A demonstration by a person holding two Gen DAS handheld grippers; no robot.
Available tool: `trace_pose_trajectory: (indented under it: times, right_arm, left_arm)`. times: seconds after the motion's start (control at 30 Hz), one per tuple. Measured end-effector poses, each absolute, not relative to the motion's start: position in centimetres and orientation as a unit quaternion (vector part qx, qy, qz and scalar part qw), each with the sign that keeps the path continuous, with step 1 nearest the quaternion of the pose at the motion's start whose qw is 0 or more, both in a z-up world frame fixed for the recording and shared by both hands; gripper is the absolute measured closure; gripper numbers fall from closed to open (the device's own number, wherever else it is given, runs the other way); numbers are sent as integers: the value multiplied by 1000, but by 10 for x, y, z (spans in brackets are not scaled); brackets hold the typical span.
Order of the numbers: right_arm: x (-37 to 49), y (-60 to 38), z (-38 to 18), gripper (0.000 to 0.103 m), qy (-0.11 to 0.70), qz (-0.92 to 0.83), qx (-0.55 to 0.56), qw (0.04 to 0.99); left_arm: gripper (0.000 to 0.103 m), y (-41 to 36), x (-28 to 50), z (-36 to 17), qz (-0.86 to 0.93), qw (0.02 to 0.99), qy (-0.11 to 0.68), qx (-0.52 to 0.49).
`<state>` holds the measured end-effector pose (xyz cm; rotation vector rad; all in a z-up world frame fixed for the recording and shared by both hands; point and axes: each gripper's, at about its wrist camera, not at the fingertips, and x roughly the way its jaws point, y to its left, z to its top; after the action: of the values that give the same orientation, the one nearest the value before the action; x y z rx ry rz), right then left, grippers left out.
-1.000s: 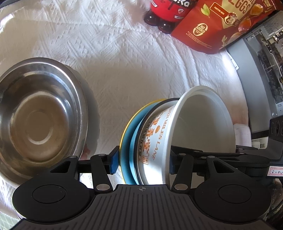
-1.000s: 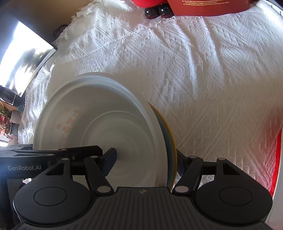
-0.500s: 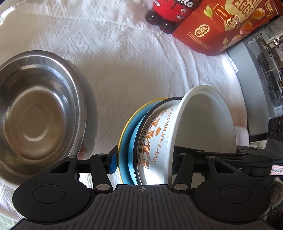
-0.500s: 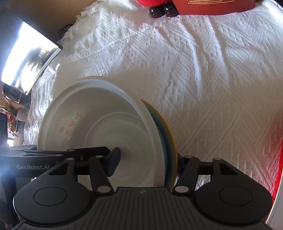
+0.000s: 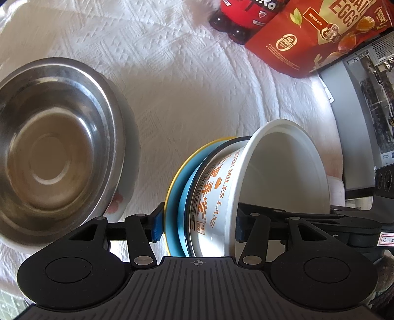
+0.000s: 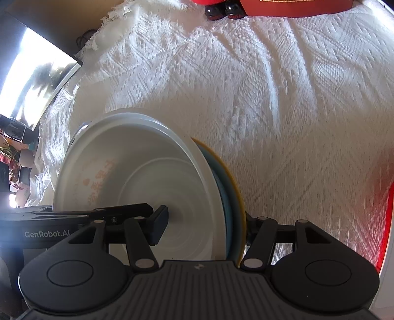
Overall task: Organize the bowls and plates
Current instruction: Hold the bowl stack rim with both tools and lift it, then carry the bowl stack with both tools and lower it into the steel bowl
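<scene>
A steel bowl [image 5: 56,152] sits on the white cloth [image 5: 187,98] at left. Beside it, the left gripper [image 5: 197,226] clamps a tilted stack, blue plate [image 5: 176,197] and printed white bowl [image 5: 221,197], held on edge; the right gripper [image 6: 204,226] clasps the same stack from the opposite side.

Background clutter around a cloth-covered tabletop.

White woven tablecloth [image 6: 283,103] spread across the tabletop, fringed at the far left edge. Dark cola bottle [image 5: 240,17] with a red label standing at the far side, just left of a red snack pouch [image 5: 317,34] printed with "EGGS" and "NO ADDED". Open grey computer case [image 5: 367,105] off to the right, circuitry showing inside. Glossy dark panel [image 6: 39,73] reflecting bright light at far left, with potted greenery [image 6: 9,152] near it.
</scene>
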<state>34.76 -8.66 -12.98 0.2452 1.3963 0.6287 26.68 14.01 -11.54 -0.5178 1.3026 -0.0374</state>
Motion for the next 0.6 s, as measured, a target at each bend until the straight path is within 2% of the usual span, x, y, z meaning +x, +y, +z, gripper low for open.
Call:
trace_pose_trajectory:
  times: [0.33,0.6]
  right_arm:
    - [341,-83,-125,43,640,277,110,708]
    - [344,-63,-73,43,613,283,87,733]
  left_arm:
    - [47,145,260,-107,-27,761,599,-247]
    - [46,176,258,-53,-39,791,556,-253]
